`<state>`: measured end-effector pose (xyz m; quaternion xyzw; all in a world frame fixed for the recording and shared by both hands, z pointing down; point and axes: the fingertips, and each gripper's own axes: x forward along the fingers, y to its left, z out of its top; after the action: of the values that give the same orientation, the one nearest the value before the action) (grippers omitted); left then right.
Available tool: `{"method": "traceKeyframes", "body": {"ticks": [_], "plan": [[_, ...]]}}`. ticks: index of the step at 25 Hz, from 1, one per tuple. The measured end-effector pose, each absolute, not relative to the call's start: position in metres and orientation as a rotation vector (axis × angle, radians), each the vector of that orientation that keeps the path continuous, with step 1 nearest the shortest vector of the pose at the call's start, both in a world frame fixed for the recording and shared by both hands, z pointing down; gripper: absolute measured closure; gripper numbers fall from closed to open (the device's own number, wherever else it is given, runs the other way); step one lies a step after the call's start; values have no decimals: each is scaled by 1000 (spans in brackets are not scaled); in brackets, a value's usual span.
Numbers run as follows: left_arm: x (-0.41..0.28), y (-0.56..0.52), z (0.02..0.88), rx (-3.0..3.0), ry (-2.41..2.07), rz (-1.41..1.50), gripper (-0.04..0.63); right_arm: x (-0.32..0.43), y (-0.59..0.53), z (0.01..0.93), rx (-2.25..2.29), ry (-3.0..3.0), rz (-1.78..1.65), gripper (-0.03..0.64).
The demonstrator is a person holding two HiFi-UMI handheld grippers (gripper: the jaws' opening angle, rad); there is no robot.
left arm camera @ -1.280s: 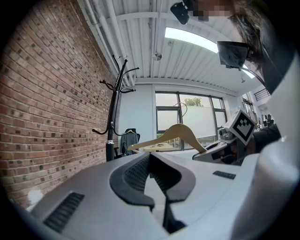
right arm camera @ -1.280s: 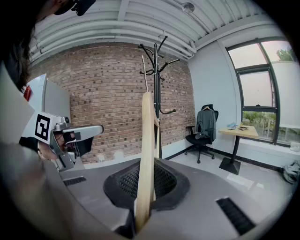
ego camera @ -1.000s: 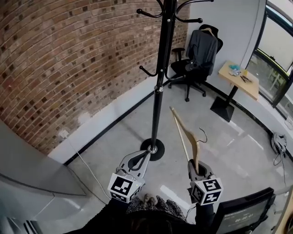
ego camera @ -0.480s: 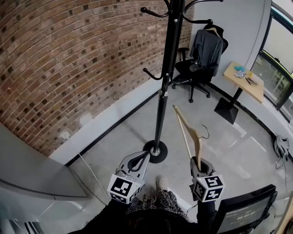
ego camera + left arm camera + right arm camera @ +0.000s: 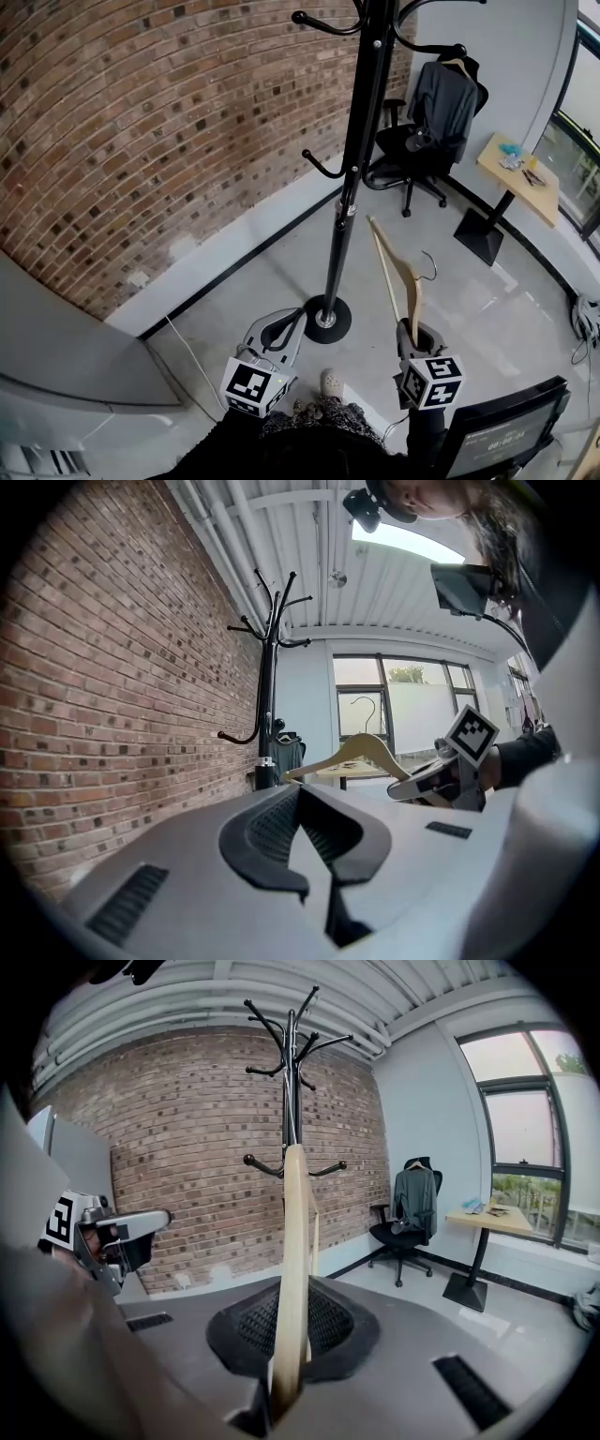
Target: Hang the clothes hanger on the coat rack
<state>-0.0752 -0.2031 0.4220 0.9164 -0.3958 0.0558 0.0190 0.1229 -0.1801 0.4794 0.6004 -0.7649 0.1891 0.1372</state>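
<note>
The black coat rack (image 5: 360,159) stands on a round base (image 5: 325,319) close to the brick wall, with curved hooks high on its pole. My right gripper (image 5: 410,326) is shut on one arm end of a pale wooden hanger (image 5: 398,272), which points up and away with its wire hook (image 5: 429,263) to the right. In the right gripper view the hanger (image 5: 293,1260) rises between the jaws straight in front of the rack (image 5: 292,1072). My left gripper (image 5: 302,317) is shut and holds nothing, near the rack's base. From the left gripper view, the rack (image 5: 267,667) and the hanger (image 5: 361,752) show ahead.
An office chair with a grey jacket over it (image 5: 427,141) stands behind the rack. A small wooden table (image 5: 520,169) is at the right by the window. A dark screen (image 5: 497,436) sits at the lower right, a grey partition (image 5: 66,347) at the left, and a cable (image 5: 187,347) on the floor.
Both grippers have moved forward toward the coat rack, which now looms larger and nearer. The hanger stays held in the right gripper. The left gripper stays shut.
</note>
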Motion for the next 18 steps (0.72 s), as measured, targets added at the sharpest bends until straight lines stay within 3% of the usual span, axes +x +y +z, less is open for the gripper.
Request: {"method": "traceKeyframes", "body": {"ticks": [18], "plan": [[-49, -291, 409, 2856, -1330, 157, 588, 135, -302, 496, 1617, -2247, 562, 600]]}}
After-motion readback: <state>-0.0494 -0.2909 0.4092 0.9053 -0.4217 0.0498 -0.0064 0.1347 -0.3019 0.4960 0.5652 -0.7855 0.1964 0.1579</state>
